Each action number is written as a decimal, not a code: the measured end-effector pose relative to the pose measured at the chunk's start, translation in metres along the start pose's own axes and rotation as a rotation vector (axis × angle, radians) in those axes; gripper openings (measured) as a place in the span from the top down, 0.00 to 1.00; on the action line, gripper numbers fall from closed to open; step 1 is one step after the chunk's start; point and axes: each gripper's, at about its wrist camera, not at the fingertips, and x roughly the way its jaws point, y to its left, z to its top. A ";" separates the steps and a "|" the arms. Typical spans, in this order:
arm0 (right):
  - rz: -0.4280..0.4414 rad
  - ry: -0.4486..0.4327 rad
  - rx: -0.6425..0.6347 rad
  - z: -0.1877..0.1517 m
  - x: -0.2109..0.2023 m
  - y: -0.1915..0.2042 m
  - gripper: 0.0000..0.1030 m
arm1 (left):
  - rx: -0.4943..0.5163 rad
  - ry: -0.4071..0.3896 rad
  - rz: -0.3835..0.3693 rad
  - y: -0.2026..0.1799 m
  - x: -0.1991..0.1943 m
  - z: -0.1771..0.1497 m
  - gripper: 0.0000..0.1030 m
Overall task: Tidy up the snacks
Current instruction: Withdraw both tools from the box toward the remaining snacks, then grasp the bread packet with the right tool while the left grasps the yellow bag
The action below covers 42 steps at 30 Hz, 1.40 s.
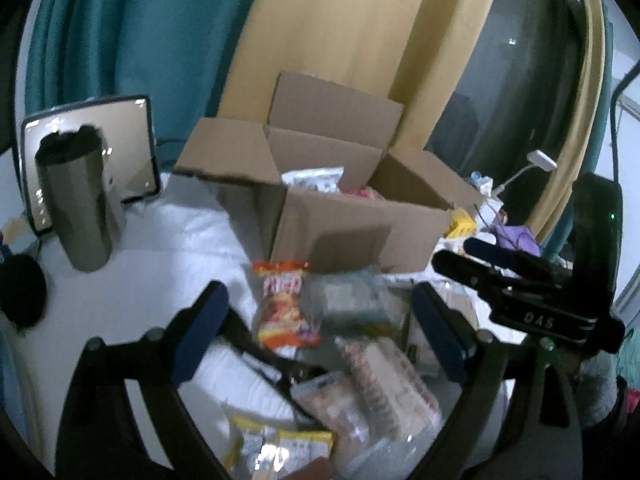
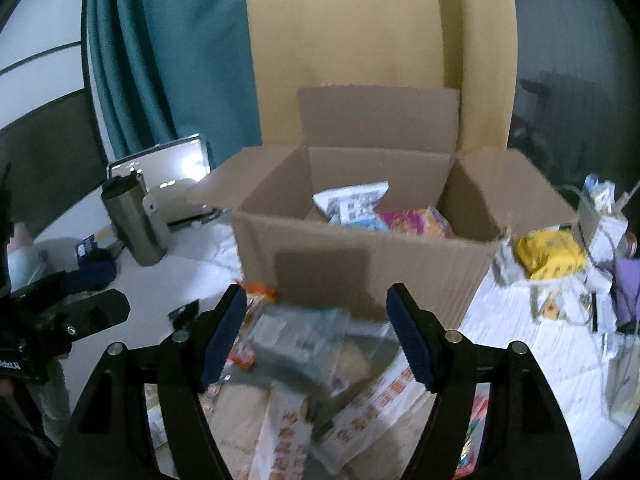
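Left tool [image 1: 316,328] released above a heap of snack packets [image 1: 360,380], orange packet [image 1: 284,308] between its fingers, right tool [image 2: 316,332] released over a clear packet [image 2: 300,332], open cardboard box [image 2: 360,256] just ahead holding packets

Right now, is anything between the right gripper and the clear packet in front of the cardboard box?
Nothing visible. The right gripper is open, and the clear packet lies directly between its fingers, atop the snack pile in front of the cardboard box. The left gripper sits off to the side.

brown box [image 2: 360,264], teal curtain [image 2: 168,60], orange packet [image 1: 284,308]
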 end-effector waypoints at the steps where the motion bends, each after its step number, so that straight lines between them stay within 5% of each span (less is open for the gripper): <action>1: 0.008 0.007 0.004 -0.005 0.000 0.002 0.22 | -0.005 0.006 0.002 0.002 -0.002 -0.005 0.09; 5: 0.042 0.044 0.029 -0.025 0.002 0.006 0.13 | -0.028 0.035 0.008 0.009 -0.006 -0.024 0.09; 24: 0.167 0.250 0.196 -0.110 0.027 0.021 0.09 | -0.023 0.304 0.059 0.026 0.014 -0.122 0.01; 37: 0.180 0.306 0.212 -0.124 0.038 0.013 0.05 | 0.140 0.321 0.158 0.008 0.023 -0.131 0.01; 39: 0.179 0.304 0.209 -0.125 0.036 0.012 0.09 | 0.138 0.315 0.159 0.009 0.021 -0.131 0.05; 41: 0.177 0.299 0.207 -0.125 0.036 0.013 0.13 | 0.138 0.305 0.165 0.011 0.018 -0.129 0.26; 42: 0.177 0.298 0.204 -0.125 0.035 0.013 0.14 | 0.128 0.305 0.166 0.013 0.017 -0.128 0.28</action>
